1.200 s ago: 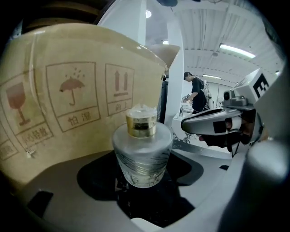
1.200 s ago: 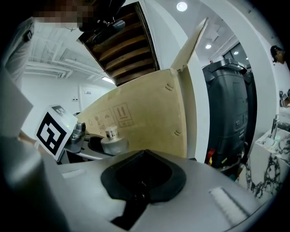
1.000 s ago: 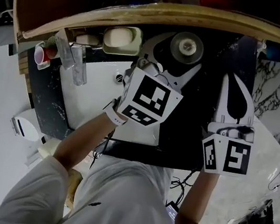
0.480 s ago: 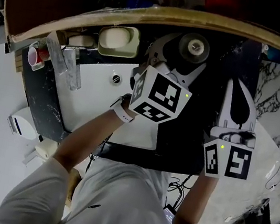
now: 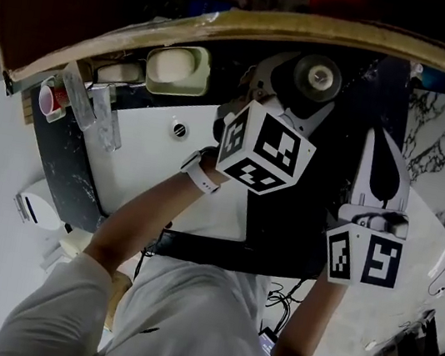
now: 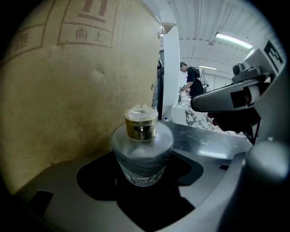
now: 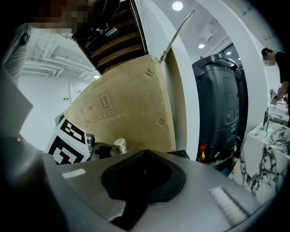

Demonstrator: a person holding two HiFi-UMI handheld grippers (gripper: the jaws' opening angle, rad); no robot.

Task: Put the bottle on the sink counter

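Left gripper [image 5: 294,92]: jaws closed round the squat frosted-glass bottle with the gold cap [image 6: 142,149], pinching its body; bottle upright. It sat over the black sink counter [image 5: 300,220], right of the white basin [image 5: 149,161], close to the brown cardboard panel [image 6: 68,90]; contact with the counter could not be told. Right gripper [image 5: 379,138]: jaws pressed together, empty, beside it.

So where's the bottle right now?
In the head view the bottle is near the top middle, between the left tool's jaws, over the dark counter just right of the white sink.
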